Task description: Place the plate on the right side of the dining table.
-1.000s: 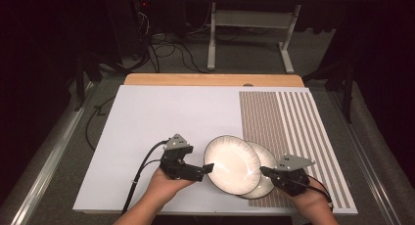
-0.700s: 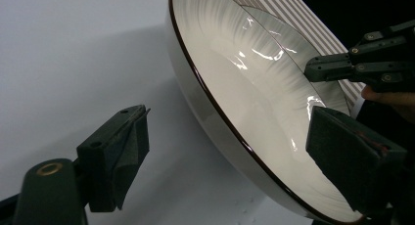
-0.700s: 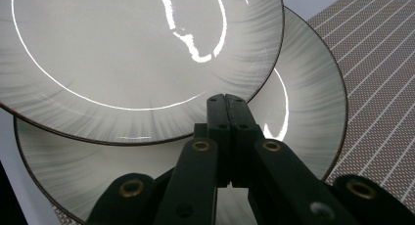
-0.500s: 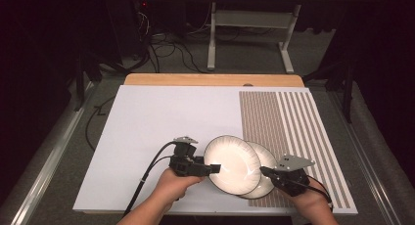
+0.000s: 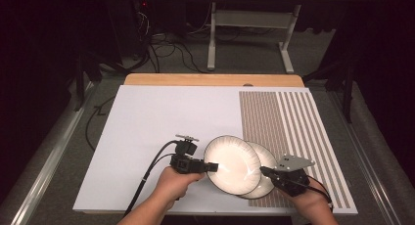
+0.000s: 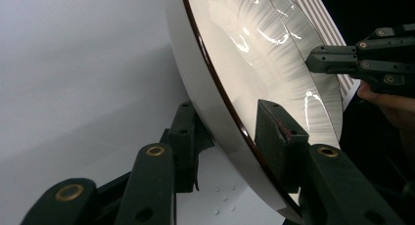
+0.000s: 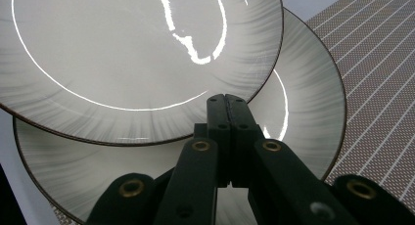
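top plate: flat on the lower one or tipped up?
Tipped up. In the left gripper view the top plate slants steeply, its rim between the left gripper jaws, which have just been closing; it overlaps the lower plate.

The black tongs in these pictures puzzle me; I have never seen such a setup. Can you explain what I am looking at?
A person holds a hand-operated two-jaw gripper in each hand. The high view looks down on a white table with a striped mat; the other two pictures come from cameras riding on each gripper. Two overlapping plates sit there. The left gripper has just been closing its jaws, which now straddle the upper plate's raised rim. The right gripper is shut, with its tips resting over the lower plate.
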Action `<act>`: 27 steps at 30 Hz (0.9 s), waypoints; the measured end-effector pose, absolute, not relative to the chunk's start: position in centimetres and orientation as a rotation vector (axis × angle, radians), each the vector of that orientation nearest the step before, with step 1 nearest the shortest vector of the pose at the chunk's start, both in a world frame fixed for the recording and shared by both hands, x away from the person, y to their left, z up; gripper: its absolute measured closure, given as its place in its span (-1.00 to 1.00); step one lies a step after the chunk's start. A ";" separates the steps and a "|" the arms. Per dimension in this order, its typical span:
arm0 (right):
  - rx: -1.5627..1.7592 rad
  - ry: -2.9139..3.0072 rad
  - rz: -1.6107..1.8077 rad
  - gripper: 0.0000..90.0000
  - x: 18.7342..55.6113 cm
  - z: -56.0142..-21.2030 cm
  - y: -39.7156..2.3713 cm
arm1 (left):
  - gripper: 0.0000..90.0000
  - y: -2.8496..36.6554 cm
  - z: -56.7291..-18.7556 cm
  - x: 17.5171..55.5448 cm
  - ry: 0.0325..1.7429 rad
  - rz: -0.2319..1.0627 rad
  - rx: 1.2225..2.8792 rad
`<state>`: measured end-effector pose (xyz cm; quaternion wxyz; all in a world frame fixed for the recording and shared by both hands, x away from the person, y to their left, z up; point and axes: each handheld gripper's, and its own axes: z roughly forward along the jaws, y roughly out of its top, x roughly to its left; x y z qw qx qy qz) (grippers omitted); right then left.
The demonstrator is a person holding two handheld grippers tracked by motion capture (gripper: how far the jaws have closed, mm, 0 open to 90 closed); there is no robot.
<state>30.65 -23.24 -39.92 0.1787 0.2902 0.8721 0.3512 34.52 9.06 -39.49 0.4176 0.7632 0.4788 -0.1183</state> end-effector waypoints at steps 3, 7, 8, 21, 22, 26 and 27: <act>0.820 2.457 1.002 1.00 30.7 -39.8 -23.3 | 0.46 9.0 -39.4 34.7 1.224 -0.286 1.914; 0.821 2.455 1.002 1.00 30.6 -39.8 -23.5 | 0.52 9.0 -39.4 34.9 1.249 -0.298 1.890; 0.823 2.450 1.005 1.00 30.6 -39.7 -23.6 | 0.55 9.0 -39.4 34.9 1.253 -0.301 1.882; 0.814 2.413 1.051 1.00 30.3 -39.0 -23.9 | 0.74 9.3 -38.7 35.0 1.245 -0.258 1.764; 0.819 2.406 1.061 1.00 30.3 -38.9 -24.0 | 0.76 9.3 -38.6 35.0 1.236 -0.246 1.758; 0.826 2.384 1.094 1.00 30.3 -38.4 -24.5 | 0.78 9.3 -38.3 34.9 1.213 -0.215 1.750; 0.829 2.380 1.100 1.00 30.3 -38.3 -24.6 | 0.78 9.3 -38.4 35.0 1.209 -0.209 1.748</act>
